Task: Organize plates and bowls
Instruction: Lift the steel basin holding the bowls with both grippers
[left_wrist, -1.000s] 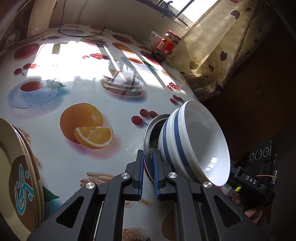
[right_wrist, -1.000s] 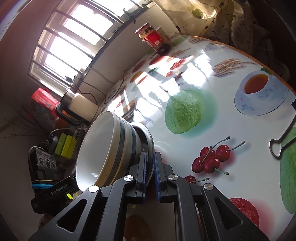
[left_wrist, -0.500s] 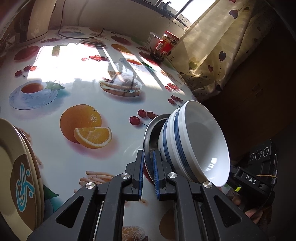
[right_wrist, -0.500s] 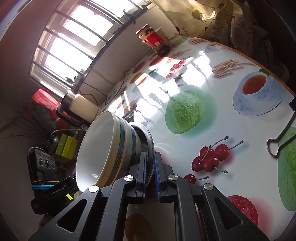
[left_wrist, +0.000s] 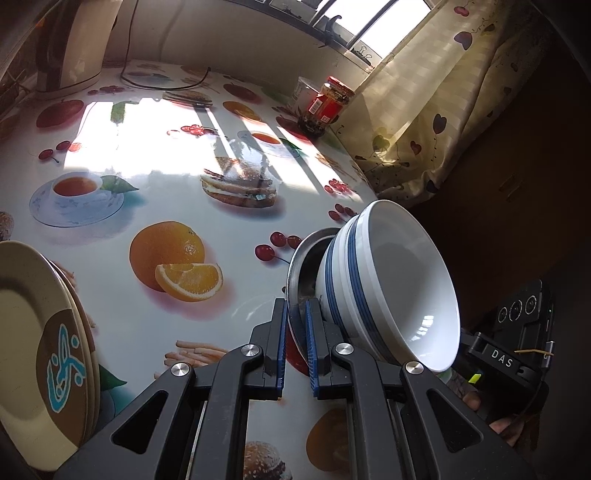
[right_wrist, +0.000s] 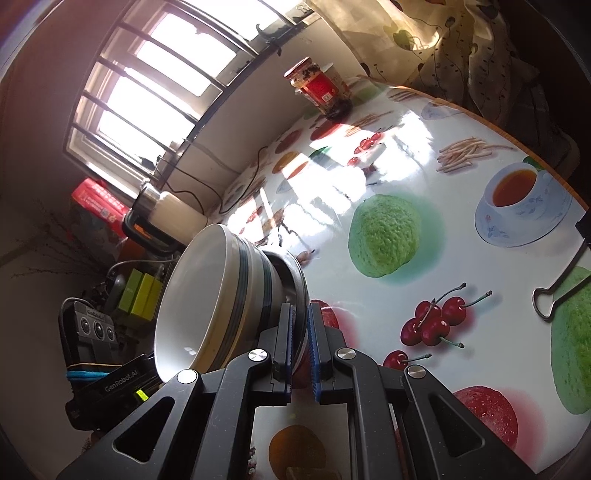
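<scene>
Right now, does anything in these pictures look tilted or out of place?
Yes. The white bowls with blue bands, nested in a metal dish, are tipped steeply on edge, mouths sideways. The left tool and right tool both clamp the dish rim above the fruit-print table.

Two nested white ceramic bowls with blue stripes (left_wrist: 388, 280) sit in one round steel dish (left_wrist: 301, 266). Two stacked cream plates with a brown-and-blue emblem (left_wrist: 40, 350). One red-lidded glass jar (left_wrist: 327, 105). One pale electric kettle (left_wrist: 70, 40).
</scene>
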